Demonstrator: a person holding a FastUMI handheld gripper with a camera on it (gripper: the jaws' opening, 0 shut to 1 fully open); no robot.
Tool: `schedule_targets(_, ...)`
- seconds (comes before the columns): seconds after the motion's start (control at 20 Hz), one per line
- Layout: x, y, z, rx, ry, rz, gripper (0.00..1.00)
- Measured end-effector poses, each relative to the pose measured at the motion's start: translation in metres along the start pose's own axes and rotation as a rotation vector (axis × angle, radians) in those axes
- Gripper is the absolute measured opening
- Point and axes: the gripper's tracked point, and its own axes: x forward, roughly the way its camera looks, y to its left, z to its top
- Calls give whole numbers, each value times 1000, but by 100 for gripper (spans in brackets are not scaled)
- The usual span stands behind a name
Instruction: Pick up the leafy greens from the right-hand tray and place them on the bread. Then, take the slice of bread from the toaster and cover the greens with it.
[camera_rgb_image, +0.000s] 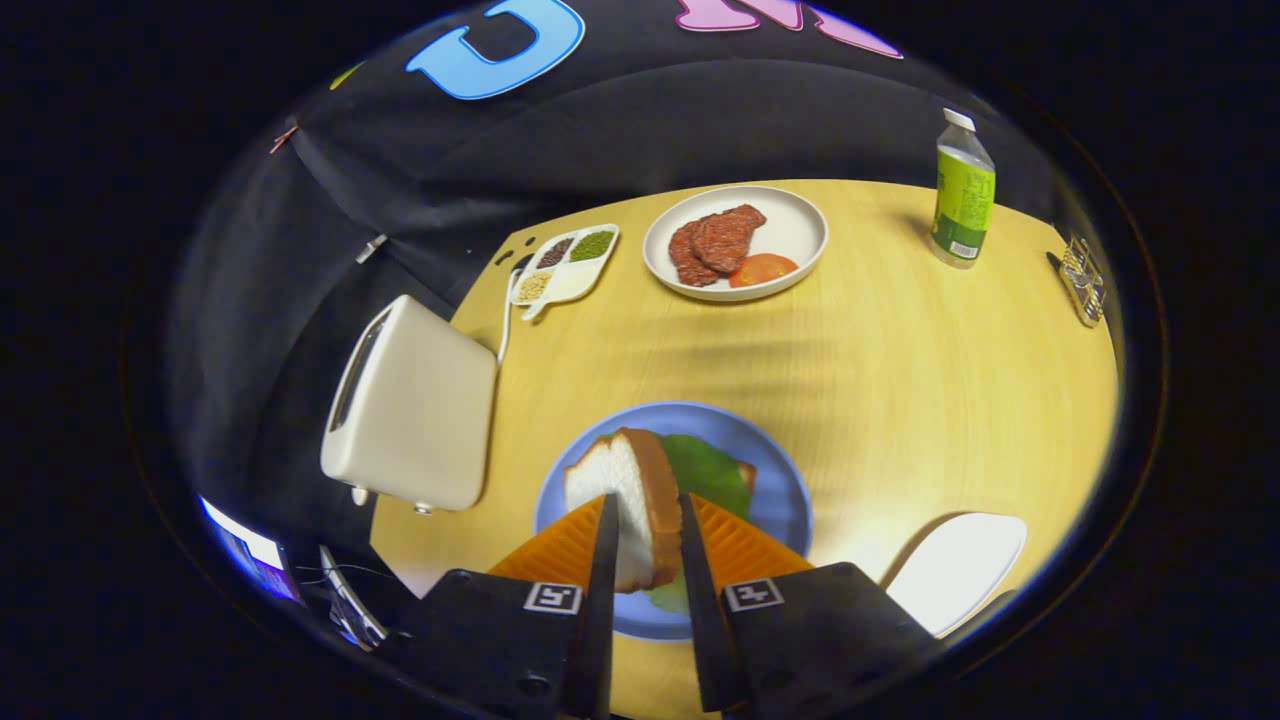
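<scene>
My gripper (645, 510) is shut on a slice of bread (632, 500), which stands on edge between the two fingers, white crumb to the left and brown crust to the right. It hangs over a blue plate (780, 500). On that plate lie the leafy greens (708, 472), spread over a second slice of bread whose corner (746, 470) peeks out beyond them. The white toaster (412, 405) stands to the left of the plate, its slot facing away to the left.
Beyond the plate, a white plate (795, 235) holds meat slices and a tomato slice. A divided white tray (570, 268) with seeds sits to its left. A green-labelled bottle (962, 190) stands far right. A white object (955, 570) lies right of the fingers.
</scene>
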Motion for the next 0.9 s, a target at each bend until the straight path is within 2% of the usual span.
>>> schedule_targets(0.05,-4,-4,-1,-4,-5,-10,46)
schedule_targets(0.25,-21,-16,-3,-10,-32,-17,87)
schedule_targets(0.3,-27,-20,-1,-17,-42,-23,87)
schedule_targets(0.35,-35,-21,-1,-19,-51,-22,98)
schedule_targets(0.4,-43,-24,-1,-10,-60,-26,100)
schedule_targets(0.6,-81,-37,16,19,-157,-55,99)
schedule_targets(0.9,-170,-60,62,-64,-328,-102,99)
